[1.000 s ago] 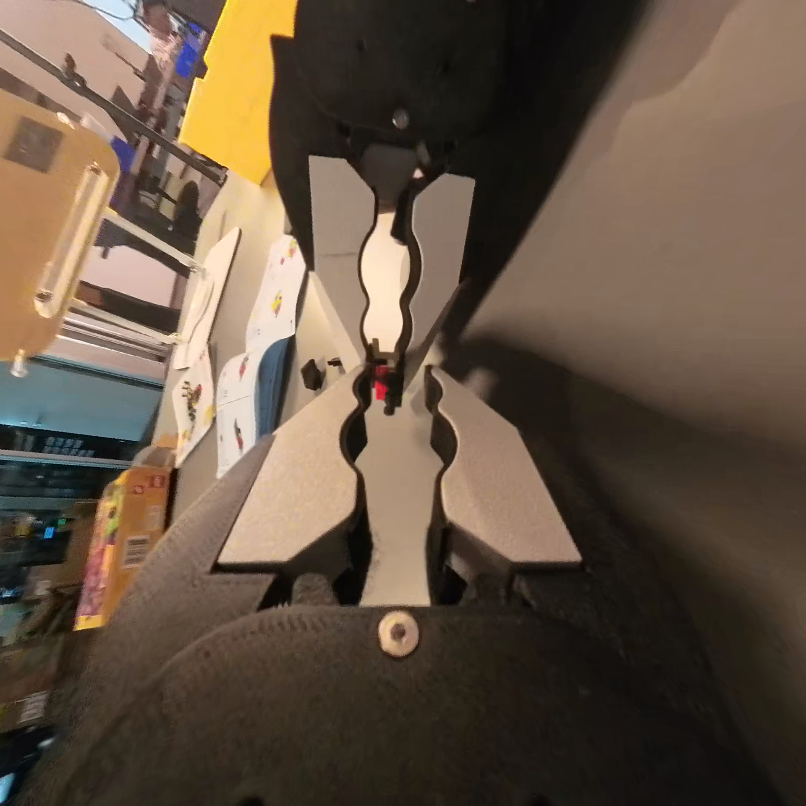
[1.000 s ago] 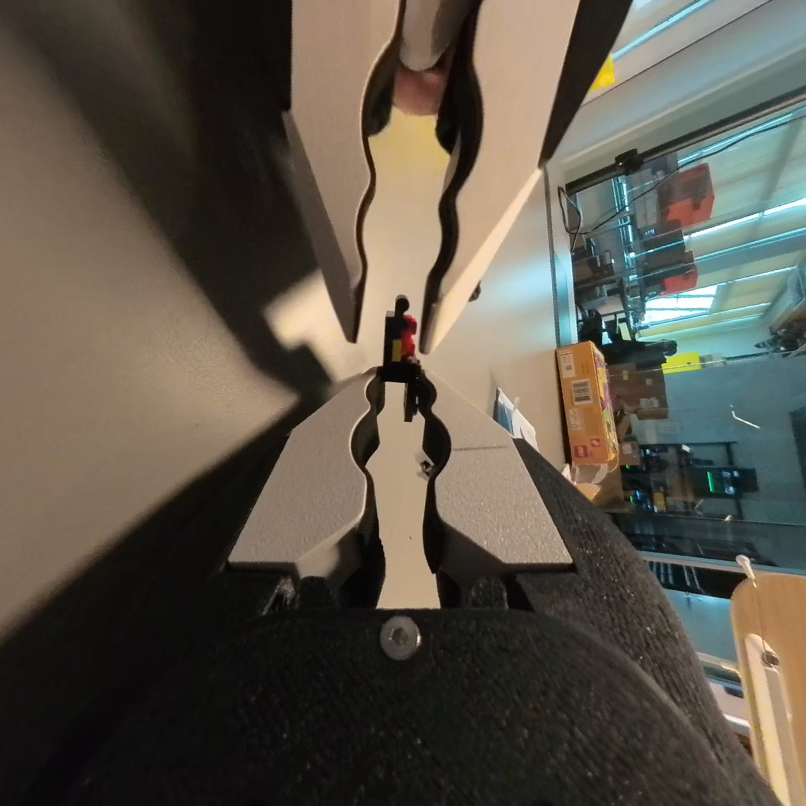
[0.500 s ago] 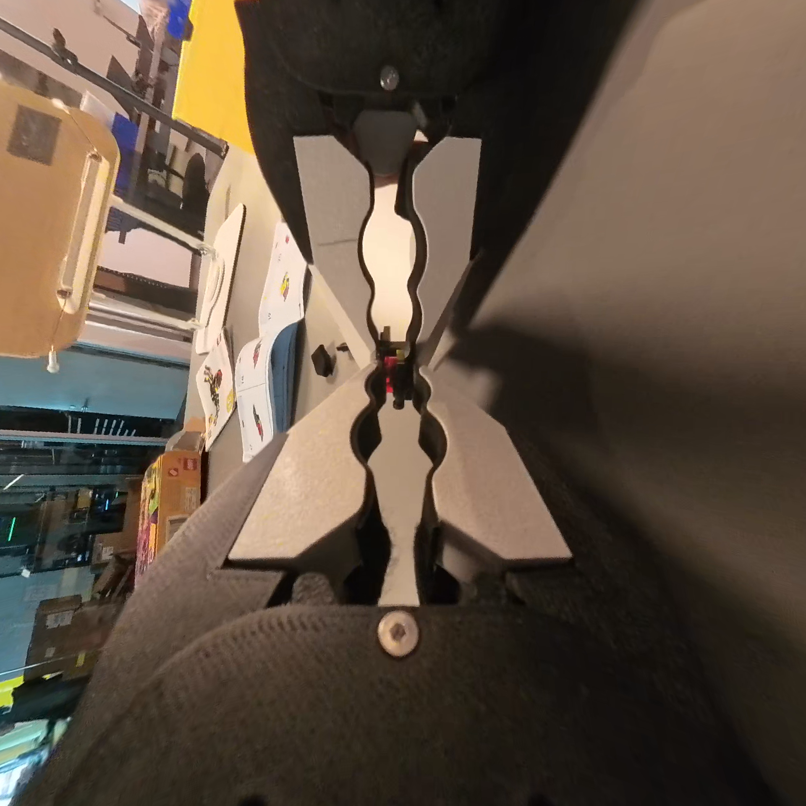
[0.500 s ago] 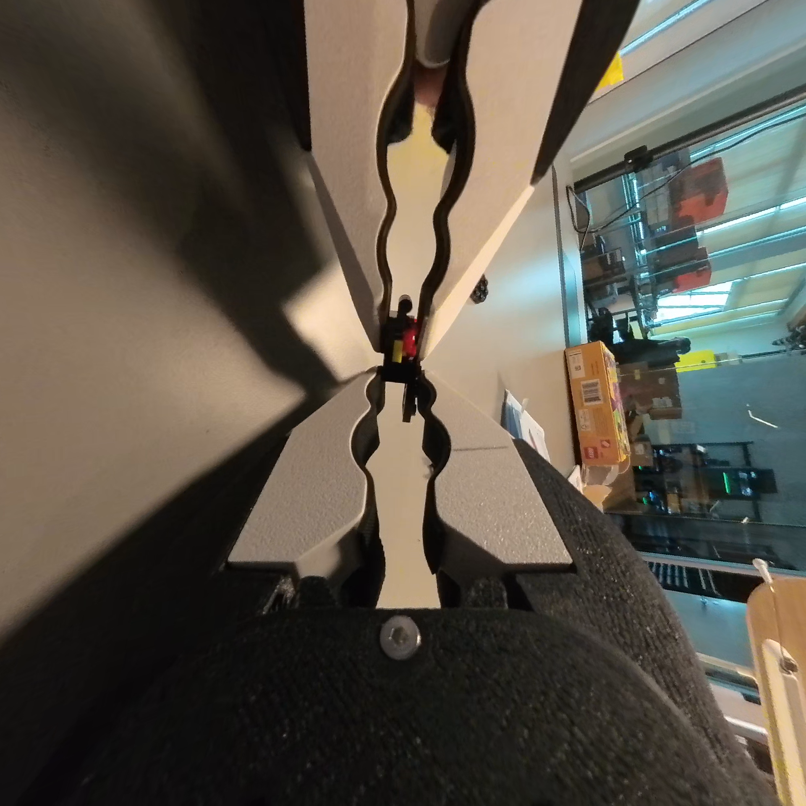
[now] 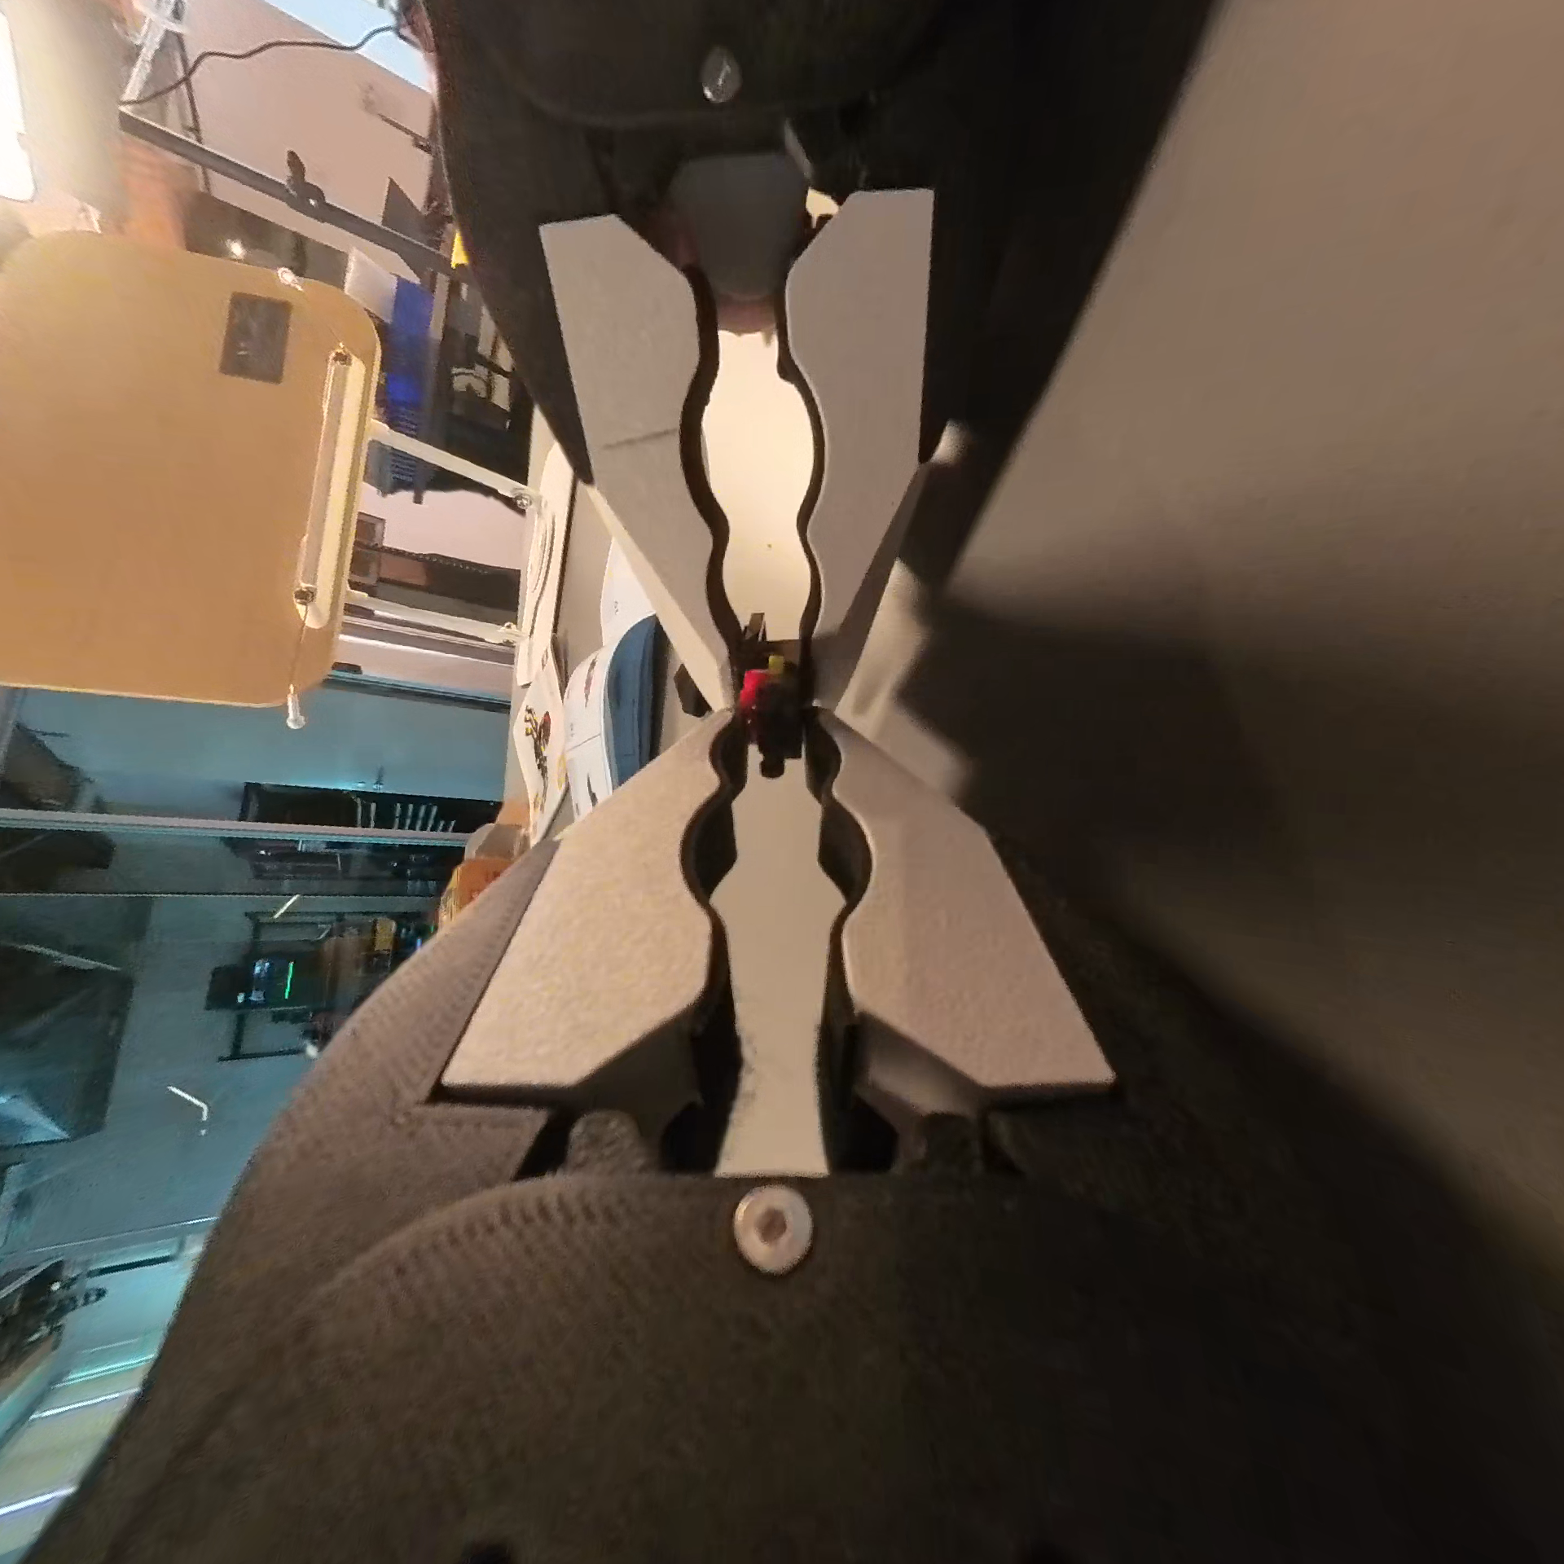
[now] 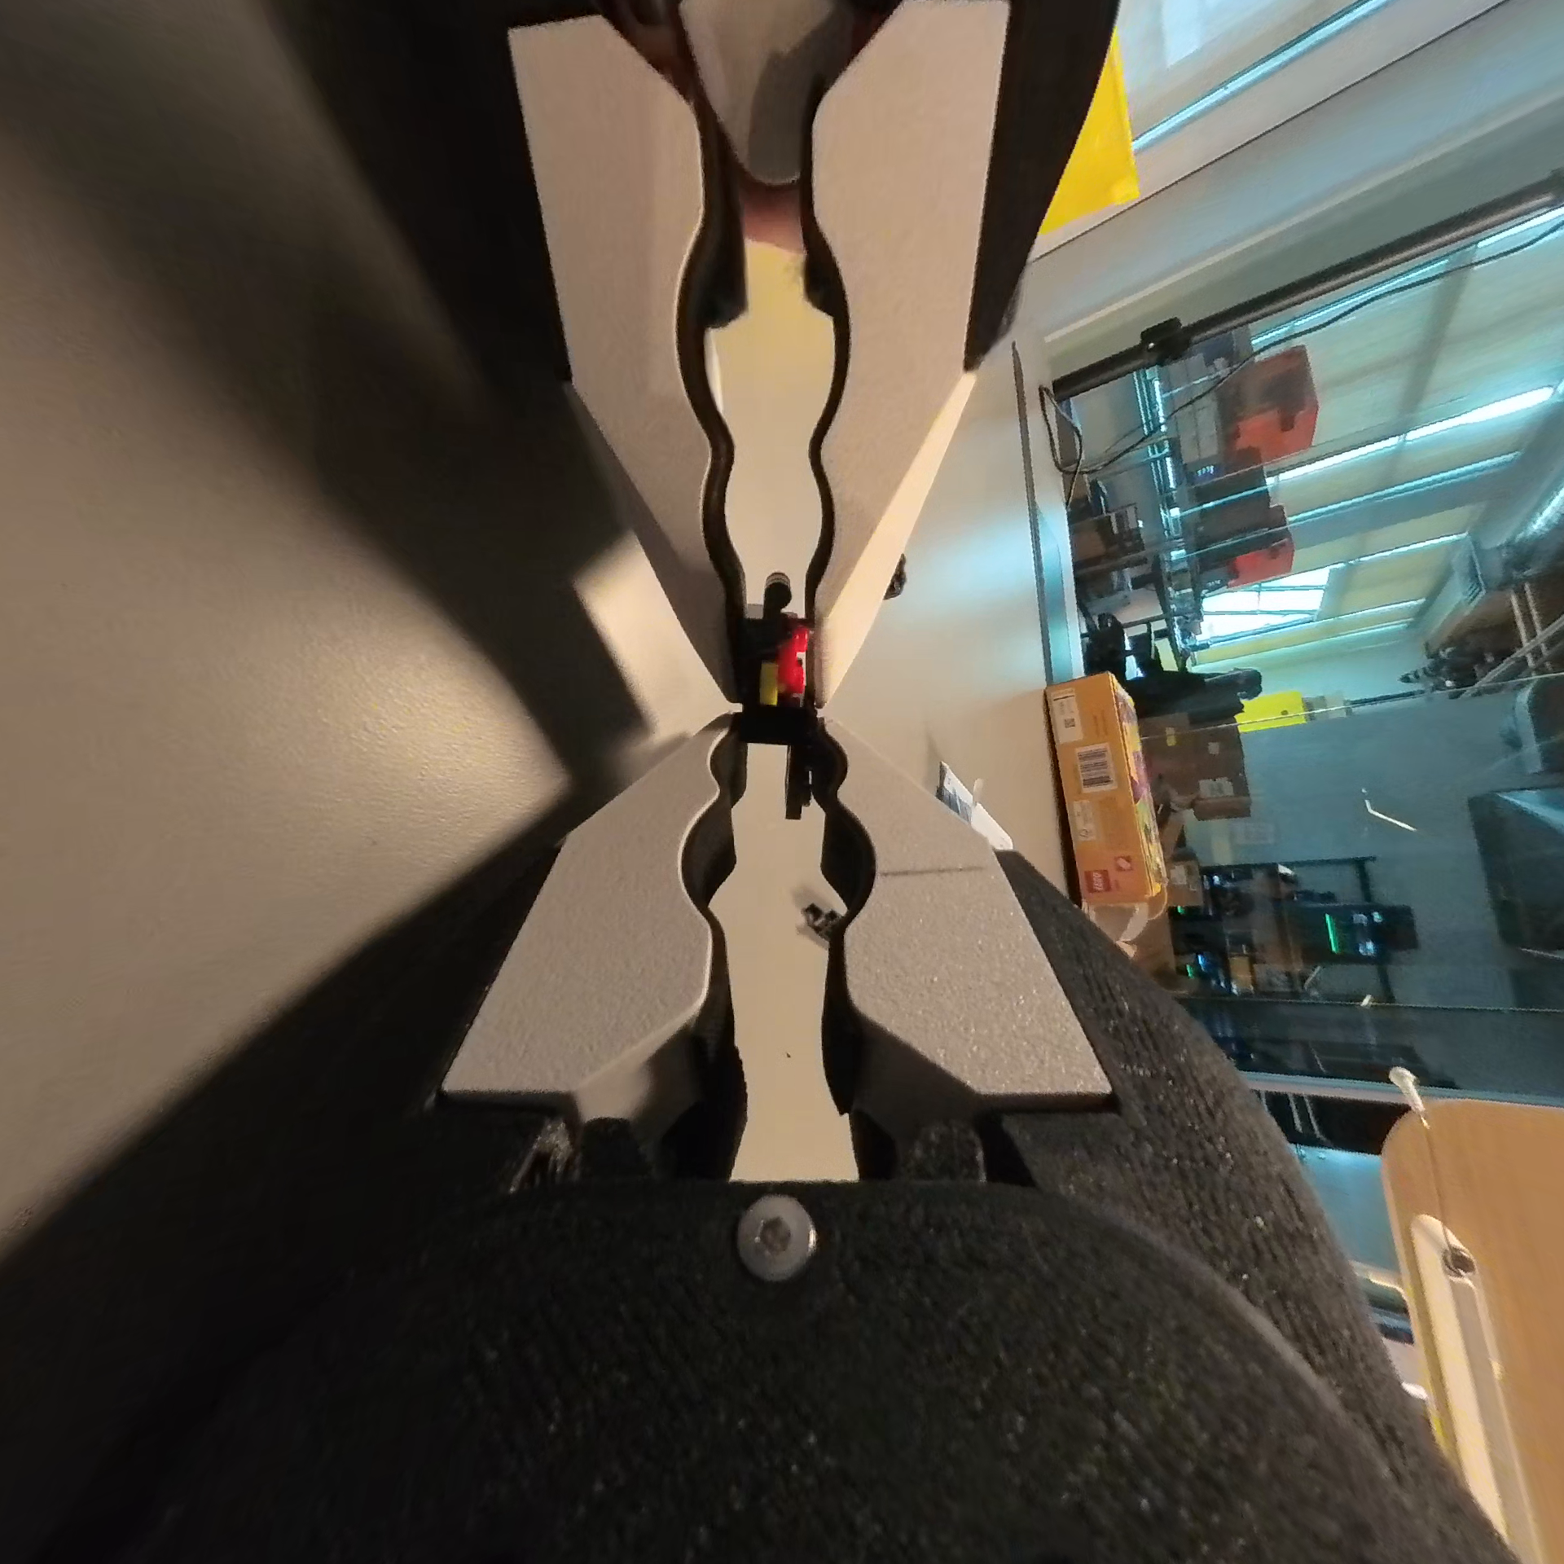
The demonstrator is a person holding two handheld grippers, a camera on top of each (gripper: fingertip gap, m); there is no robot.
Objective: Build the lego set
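Observation:
A small lego assembly (image 5: 759,696) of black, red and yellow pieces hangs above the pale table, held between two grippers that meet tip to tip. My left gripper (image 5: 768,729) comes from the bottom of the left wrist view and is shut on the red and yellow end. My right gripper (image 6: 774,724) is shut on the black plate end of the assembly (image 6: 791,664). In each view the other gripper reaches in from the top: the right one (image 5: 766,656) and the left one (image 6: 774,673). A thin black part (image 6: 794,787) sticks back between my right fingers.
Open instruction sheets (image 5: 592,711) lie on the table to the left. A yellow lego box (image 6: 1100,787) stands at the table's far side. A small loose black piece (image 6: 817,916) lies on the table. A wooden board (image 5: 169,465) hangs at the side.
My left gripper, open and a little apart from the assembly a second ago, has moved up to it and closed on its red end. My right gripper has kept its hold.

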